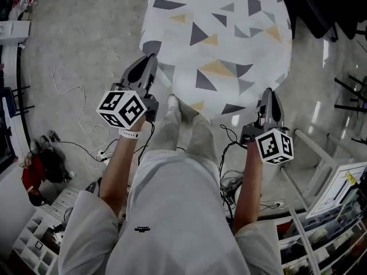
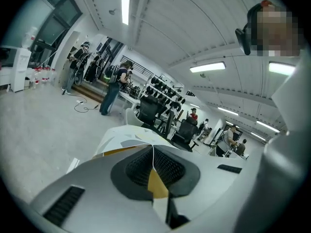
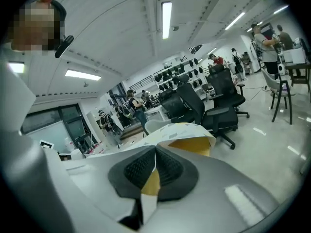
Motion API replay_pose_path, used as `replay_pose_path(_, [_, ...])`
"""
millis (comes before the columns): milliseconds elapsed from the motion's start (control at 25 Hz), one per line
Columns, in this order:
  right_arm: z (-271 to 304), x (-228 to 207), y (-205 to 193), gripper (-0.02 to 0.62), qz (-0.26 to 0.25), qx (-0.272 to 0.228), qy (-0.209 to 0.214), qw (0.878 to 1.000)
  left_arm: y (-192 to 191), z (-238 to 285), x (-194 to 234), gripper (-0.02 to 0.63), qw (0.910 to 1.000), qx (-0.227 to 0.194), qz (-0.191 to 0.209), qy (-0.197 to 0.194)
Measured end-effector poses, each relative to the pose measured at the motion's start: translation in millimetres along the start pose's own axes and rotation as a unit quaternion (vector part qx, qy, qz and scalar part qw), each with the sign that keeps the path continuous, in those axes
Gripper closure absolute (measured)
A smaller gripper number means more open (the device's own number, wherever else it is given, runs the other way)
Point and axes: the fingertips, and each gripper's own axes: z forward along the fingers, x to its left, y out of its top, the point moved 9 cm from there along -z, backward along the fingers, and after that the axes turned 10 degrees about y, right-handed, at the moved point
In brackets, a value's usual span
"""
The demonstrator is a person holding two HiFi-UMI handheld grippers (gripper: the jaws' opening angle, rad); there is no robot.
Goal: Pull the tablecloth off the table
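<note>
A white tablecloth (image 1: 221,36) printed with grey and yellow triangles covers a round table just ahead of me. My left gripper (image 1: 150,63) is shut on its near-left edge, and my right gripper (image 1: 268,95) is shut on its near-right edge. In the left gripper view the left gripper (image 2: 153,153) has its black pads closed on a fold of the tablecloth (image 2: 127,137), with the yellow underside showing between them. The right gripper (image 3: 155,153) pinches the tablecloth (image 3: 187,131) in the same way, and the edge curls up beyond the jaws.
My legs and one shoe (image 1: 174,103) stand close against the table. White and black cables (image 1: 74,105) trail over the floor at left. White racks (image 1: 335,182) stand at right. Black office chairs (image 3: 218,101) and several people are farther back in the room.
</note>
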Motion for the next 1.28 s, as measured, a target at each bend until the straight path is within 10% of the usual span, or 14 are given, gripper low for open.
replay_pose_path(680, [-49,67,108,0.584,0.096,-0.139,0.132,0.977,97,-90,-58,0.598,0.9872,-0.139,-0.037,-0.069])
replay_pose_path(1280, [-91,147,202,0.583,-0.012,-0.202,0.229,0.952,179,-172,-106,0.598,0.9703,-0.217,0.064,-0.085])
